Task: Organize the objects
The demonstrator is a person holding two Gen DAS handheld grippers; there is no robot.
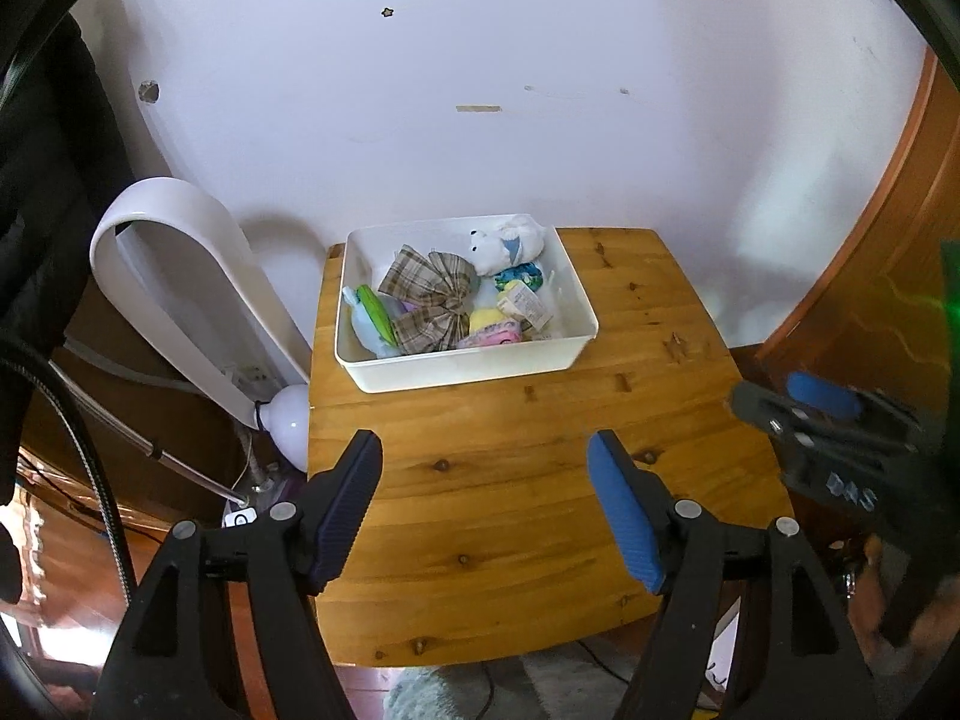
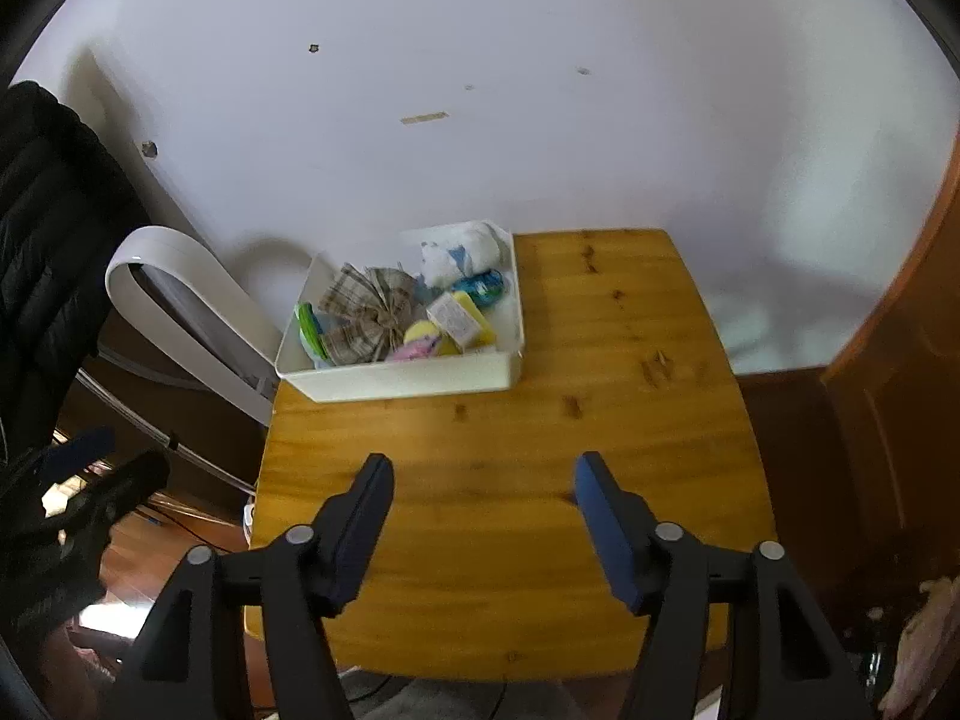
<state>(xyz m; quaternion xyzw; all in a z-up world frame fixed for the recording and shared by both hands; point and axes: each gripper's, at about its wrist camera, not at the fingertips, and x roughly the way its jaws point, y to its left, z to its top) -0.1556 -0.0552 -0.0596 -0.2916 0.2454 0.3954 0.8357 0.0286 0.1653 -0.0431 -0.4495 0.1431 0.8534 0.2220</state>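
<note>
From the left wrist, the left tongs [image 1: 485, 456] stand wide and empty above the bare wooden counter [image 1: 510, 516]; the white plastic bin [image 1: 462, 369] of small toys, with a plaid fabric bow [image 1: 429, 299], sits at the far edge. From the right wrist, the right tongs [image 2: 483, 477] likewise gape, holding nothing, the bin [image 2: 414, 381] far-left.

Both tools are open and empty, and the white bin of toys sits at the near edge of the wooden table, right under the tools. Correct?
Not quite. The white bin sits at the far end of the wooden table, against the wall, as the left wrist view shows. The left tool and right tool are indeed open and empty.
</note>
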